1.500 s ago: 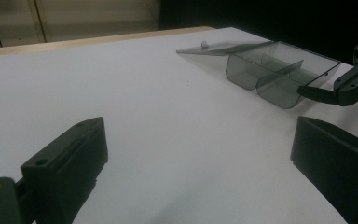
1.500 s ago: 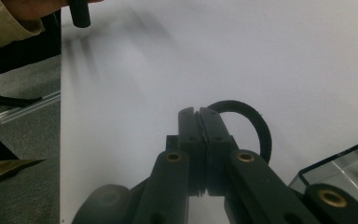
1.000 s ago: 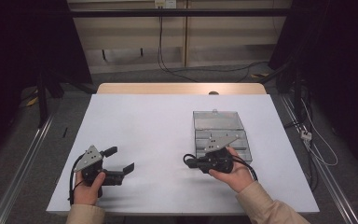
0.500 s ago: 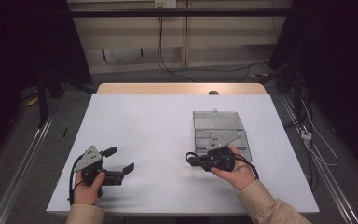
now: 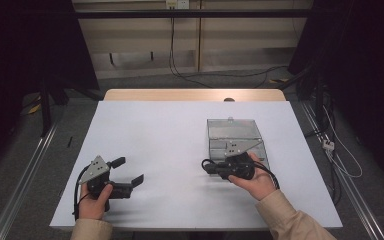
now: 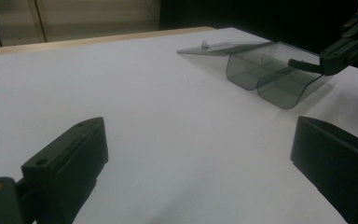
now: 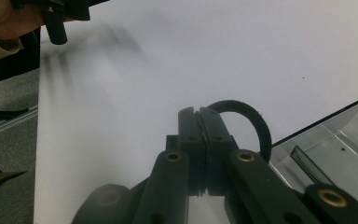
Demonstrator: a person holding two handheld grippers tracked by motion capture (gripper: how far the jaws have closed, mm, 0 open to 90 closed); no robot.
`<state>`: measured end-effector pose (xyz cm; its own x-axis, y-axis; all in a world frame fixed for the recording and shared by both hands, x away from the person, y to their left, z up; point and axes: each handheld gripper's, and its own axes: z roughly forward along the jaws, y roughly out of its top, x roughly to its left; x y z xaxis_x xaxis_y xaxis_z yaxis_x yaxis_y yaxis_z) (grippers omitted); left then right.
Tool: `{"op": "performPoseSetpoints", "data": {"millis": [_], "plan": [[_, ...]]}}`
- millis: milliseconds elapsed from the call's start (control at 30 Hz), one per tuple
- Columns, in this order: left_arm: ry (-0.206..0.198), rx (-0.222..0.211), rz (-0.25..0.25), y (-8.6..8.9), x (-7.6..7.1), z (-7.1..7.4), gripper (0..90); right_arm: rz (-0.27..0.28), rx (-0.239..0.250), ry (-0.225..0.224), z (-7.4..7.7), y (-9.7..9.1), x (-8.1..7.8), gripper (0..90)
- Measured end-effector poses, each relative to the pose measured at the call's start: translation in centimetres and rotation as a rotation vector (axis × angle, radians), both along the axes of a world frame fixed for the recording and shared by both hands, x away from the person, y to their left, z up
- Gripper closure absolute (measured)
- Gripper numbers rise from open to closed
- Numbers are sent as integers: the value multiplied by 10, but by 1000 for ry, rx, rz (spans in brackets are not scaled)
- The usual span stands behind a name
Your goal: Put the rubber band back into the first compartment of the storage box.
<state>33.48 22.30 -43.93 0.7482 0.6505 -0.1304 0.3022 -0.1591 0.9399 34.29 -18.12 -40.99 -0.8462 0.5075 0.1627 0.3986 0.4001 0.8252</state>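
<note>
A clear plastic box (image 5: 232,131) with its lid laid open sits on the white table's right half; it also lies in the left gripper view (image 6: 270,74) and at the edge of the right gripper view (image 7: 335,140). My right gripper (image 5: 208,167) lies at the box's near left corner, pointing left. Its jaws (image 7: 199,114) are pressed together on a black cord (image 7: 249,112) that loops out from the tips. My left gripper (image 5: 129,170) rests near the front left of the table, wide open (image 6: 196,158) with nothing between the jaws.
The white tabletop (image 5: 170,135) stretches bare between the two grippers. Its wooden far edge (image 5: 190,95) runs along the back, and cables (image 5: 340,155) lie on the floor to the right.
The right gripper has edged slightly away from me toward the box. The left gripper has stayed where it was.
</note>
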Motion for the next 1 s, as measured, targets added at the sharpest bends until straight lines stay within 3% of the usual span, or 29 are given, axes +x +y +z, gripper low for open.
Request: {"op": "performPoseSetpoints", "data": {"millis": [1000], "plan": [[-2,-2,-1,0,0,0,37,-50,-10,-9,0,-15,16,891]]}}
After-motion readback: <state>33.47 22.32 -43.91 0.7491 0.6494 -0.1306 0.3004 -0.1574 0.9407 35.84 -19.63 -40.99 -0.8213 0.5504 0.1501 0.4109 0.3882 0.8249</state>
